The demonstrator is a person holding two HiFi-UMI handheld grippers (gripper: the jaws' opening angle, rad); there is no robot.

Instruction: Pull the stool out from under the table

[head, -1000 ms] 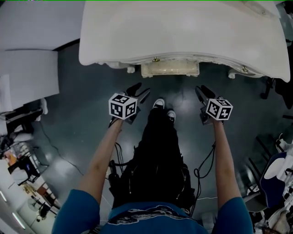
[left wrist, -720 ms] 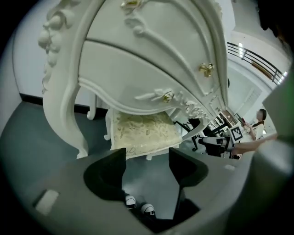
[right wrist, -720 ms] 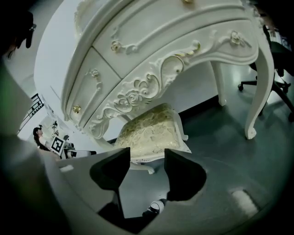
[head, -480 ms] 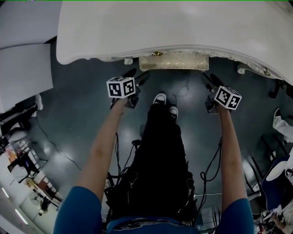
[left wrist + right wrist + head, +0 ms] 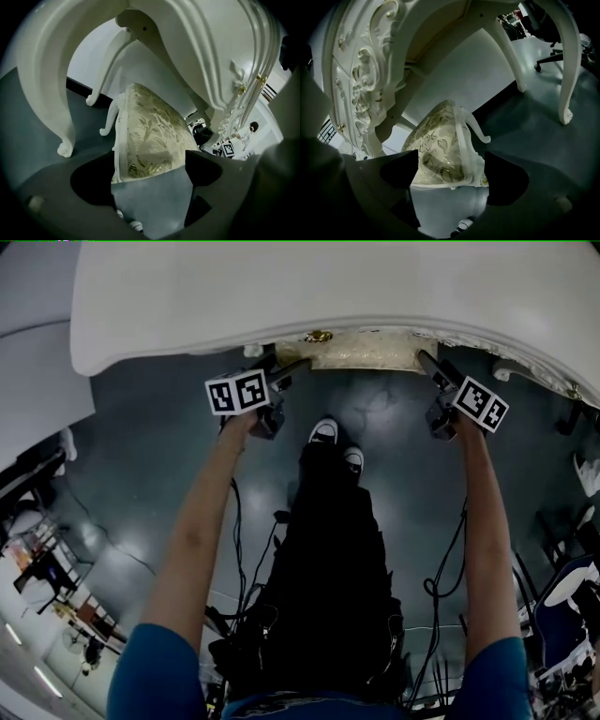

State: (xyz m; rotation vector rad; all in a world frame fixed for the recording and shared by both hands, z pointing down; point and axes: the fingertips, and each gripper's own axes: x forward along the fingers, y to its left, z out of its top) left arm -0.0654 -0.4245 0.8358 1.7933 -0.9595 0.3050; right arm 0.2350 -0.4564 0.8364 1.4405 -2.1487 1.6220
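Stool [image 5: 356, 351], upholstered: sitting tucked under the table's [image 5: 328, 296] near edge. I am opening my left gripper [image 5: 284, 371] and right gripper [image 5: 429, 367] at its two front corners (nothing pinched yet), widening the jaws to take the seat rim.

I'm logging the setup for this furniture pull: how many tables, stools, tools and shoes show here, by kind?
Table: 1
Stool: 1
Tools: 2, the left tool and the right tool, both with jaws opening, the stool's seat between them, not gripped
Shoes: 2
Total: 6
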